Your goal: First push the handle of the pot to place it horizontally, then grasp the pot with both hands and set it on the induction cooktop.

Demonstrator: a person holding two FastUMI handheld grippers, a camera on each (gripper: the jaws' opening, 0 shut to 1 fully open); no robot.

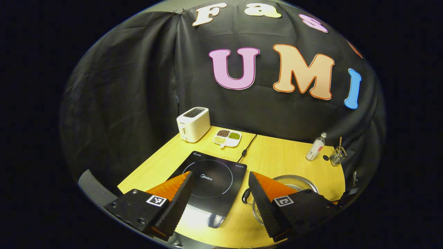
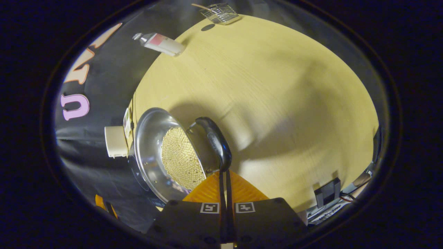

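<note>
- Right gripper (image 2: 223, 173) has its fingers pressed together with nothing between them, and their tips sit at the near end of the pot's black handle (image 2: 216, 140), apparently touching it, as if nudging rather than grasping.
- Left gripper (image 1: 219, 193) hangs spread wide and empty above the near edge of the tabletop (image 1: 277, 152), its fingers framing the induction cooktop (image 1: 211, 180).
- Just beside the cooktop, on bare wood, sits the pot (image 2: 162, 152), a shiny steel pan holding pale round grains.
- Toward the far edge stand a toaster (image 1: 193, 123), a divided dish (image 1: 227, 137), a bottle (image 1: 316, 147) and a wire holder (image 1: 338, 156).
- My read: the handle push is under way or just ending; whether the handle lies horizontal I cannot tell. The two-handed grasp and the move onto the cooktop are both left.
</note>
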